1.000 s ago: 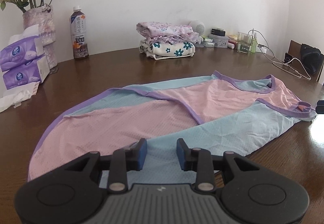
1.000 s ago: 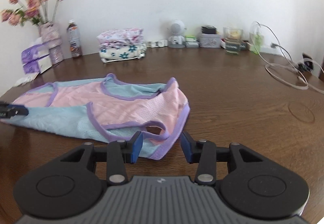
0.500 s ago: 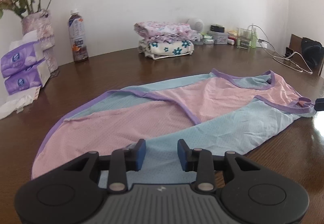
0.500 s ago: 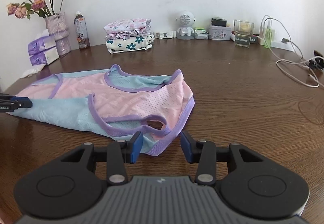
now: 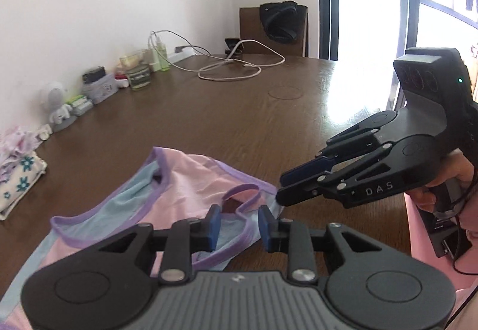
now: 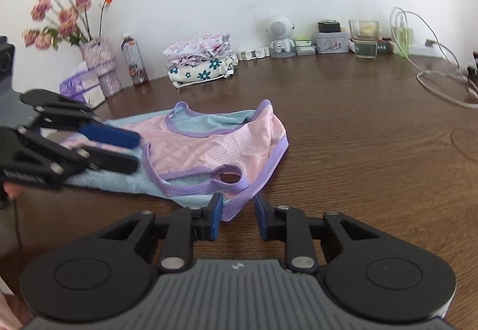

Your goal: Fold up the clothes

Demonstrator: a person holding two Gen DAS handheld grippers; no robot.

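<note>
Pink and pale-blue mesh vest (image 6: 209,150) with purple binding lies spread flat on the brown wooden table (image 6: 358,150), its strap loop at the near corner. Right gripper (image 6: 237,216) sits low at that corner, jaws parted by a moderate gap with nothing between them, the purple hem just ahead of the blue pads (image 6: 216,218). In the left wrist view the same tool comes in from the right, held by a hand (image 5: 442,180), its tips at the garment's edge. Left gripper (image 5: 239,222) hovers over the strap end of the vest (image 5: 179,180), jaws likewise apart and empty; seen from the right wrist it reaches in from the left above the blue panel, somewhat blurred. Farther back against the white wall stand a stack of folded clothes (image 6: 200,61), a dark bottle (image 6: 134,61), a vase of pink flowers (image 6: 98,61) beside tissue packs (image 6: 80,88), a small white robot figure (image 6: 280,37), a glass (image 6: 364,37) and a looped white cable (image 5: 239,67).
</note>
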